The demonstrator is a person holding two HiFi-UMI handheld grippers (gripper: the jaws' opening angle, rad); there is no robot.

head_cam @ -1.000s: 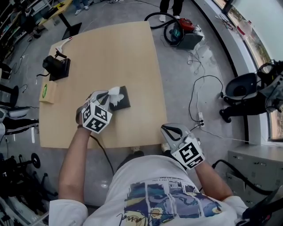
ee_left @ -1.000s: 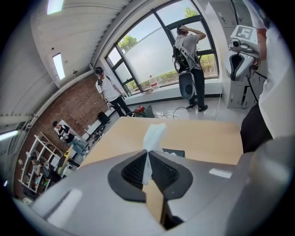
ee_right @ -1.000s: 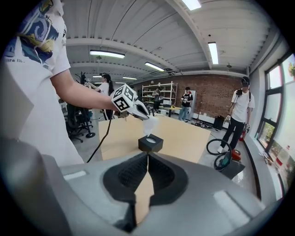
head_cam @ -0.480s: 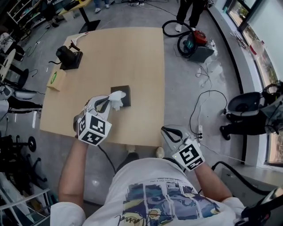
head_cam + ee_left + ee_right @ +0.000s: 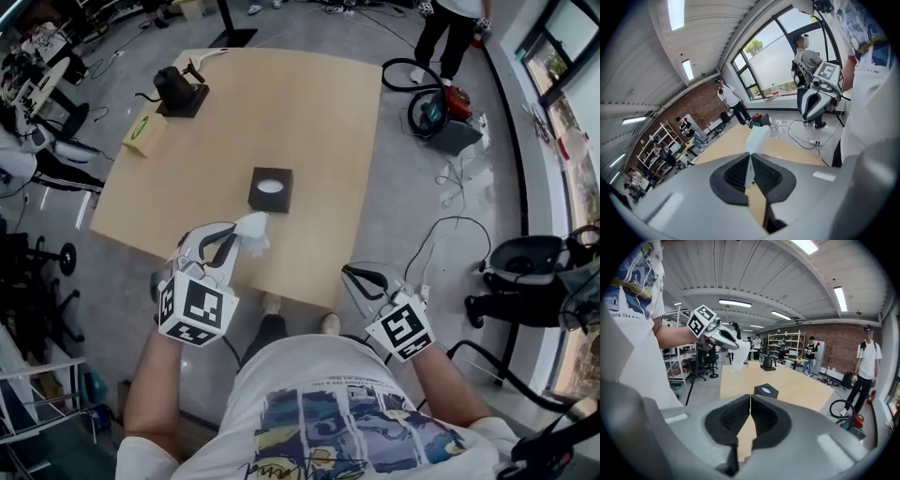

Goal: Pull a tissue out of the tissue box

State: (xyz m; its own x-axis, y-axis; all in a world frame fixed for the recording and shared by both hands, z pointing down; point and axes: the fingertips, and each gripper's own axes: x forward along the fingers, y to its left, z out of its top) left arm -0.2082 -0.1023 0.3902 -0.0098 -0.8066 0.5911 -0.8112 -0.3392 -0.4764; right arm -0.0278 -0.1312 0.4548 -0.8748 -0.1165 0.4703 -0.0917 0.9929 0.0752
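The left gripper [image 5: 234, 238] pinches the tissue [image 5: 254, 232], free of the box [image 5: 270, 189] at 1 o'clock. The right fingers [image 5: 731, 420] press together, empty. Tissue likely light, soft, tearable: hold its edge.

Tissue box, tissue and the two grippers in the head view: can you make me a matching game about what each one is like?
Things:
1. tissue box
2. tissue
3. left gripper
4. right gripper

What it is like:
A. shut, with nothing in it
B. black, sitting on the table
C. white, held in the air away from the box
D. shut on the tissue

Right pairs: 1-B, 2-C, 3-D, 4-A.
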